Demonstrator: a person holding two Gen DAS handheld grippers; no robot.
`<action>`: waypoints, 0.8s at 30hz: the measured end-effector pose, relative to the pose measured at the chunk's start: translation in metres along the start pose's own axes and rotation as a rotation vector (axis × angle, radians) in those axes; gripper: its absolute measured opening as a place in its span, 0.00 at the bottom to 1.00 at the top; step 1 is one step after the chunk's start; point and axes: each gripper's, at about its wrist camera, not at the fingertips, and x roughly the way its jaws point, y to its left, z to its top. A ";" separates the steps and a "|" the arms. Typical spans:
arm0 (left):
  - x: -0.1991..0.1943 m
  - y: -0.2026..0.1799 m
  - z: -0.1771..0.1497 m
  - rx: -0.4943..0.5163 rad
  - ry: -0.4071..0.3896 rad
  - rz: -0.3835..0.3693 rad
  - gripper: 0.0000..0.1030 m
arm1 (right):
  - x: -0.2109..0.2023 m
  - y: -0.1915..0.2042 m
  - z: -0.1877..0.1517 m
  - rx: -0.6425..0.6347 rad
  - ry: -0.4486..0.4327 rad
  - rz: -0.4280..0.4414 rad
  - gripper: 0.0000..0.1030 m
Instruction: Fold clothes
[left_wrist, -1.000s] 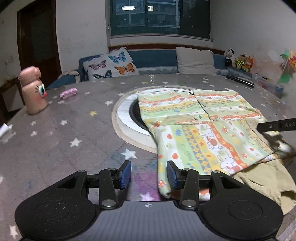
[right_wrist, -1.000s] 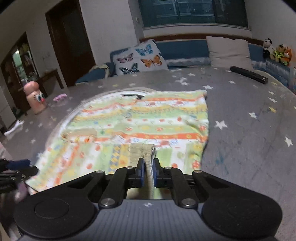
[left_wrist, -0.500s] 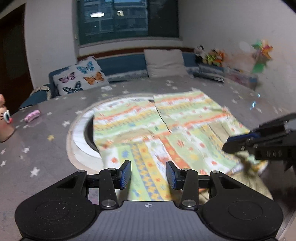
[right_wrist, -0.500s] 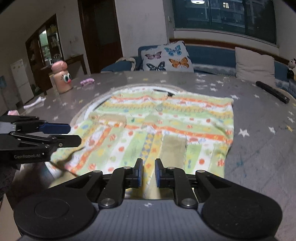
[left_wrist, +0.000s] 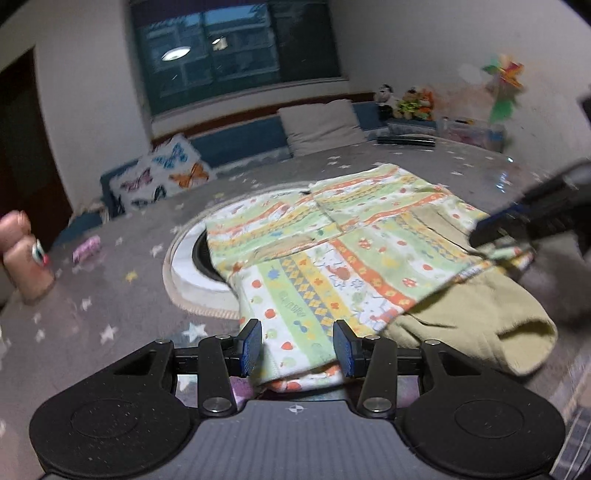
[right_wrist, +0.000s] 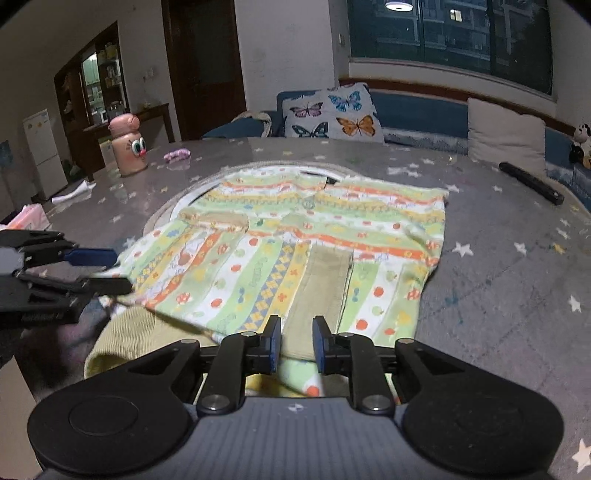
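Observation:
A child's patterned garment (left_wrist: 343, 236) in green, orange and yellow stripes lies spread on the grey star-print table (left_wrist: 110, 288), partly over a round white-rimmed inset (left_wrist: 188, 266). Its plain khaki lining (left_wrist: 476, 321) shows at the near edge. My left gripper (left_wrist: 297, 347) is open, with the garment's near corner lying between its fingers. My right gripper (right_wrist: 296, 343) is open over the garment's khaki band (right_wrist: 321, 288) at the near hem. Each gripper shows in the other's view, the right one (left_wrist: 524, 218) and the left one (right_wrist: 92, 269), at the garment's side edges.
A pink character bottle (right_wrist: 127, 149) and a small pink wrapped item (right_wrist: 177, 155) stand at the table's far left. A black remote (right_wrist: 532, 182) lies at the far right. A sofa with a butterfly cushion (right_wrist: 332, 114) runs behind the table.
My right gripper was shut on the khaki hem a second ago and has opened. My left gripper has moved in over the garment's near corner, still open.

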 end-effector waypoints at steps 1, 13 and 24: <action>-0.003 -0.004 -0.001 0.026 -0.004 -0.009 0.45 | 0.002 -0.001 0.001 0.005 0.000 -0.001 0.17; -0.014 -0.071 -0.017 0.399 -0.114 -0.102 0.59 | -0.013 -0.004 -0.008 -0.021 0.029 -0.012 0.18; 0.001 -0.061 0.010 0.239 -0.144 -0.179 0.12 | -0.041 0.012 -0.024 -0.184 0.057 -0.037 0.29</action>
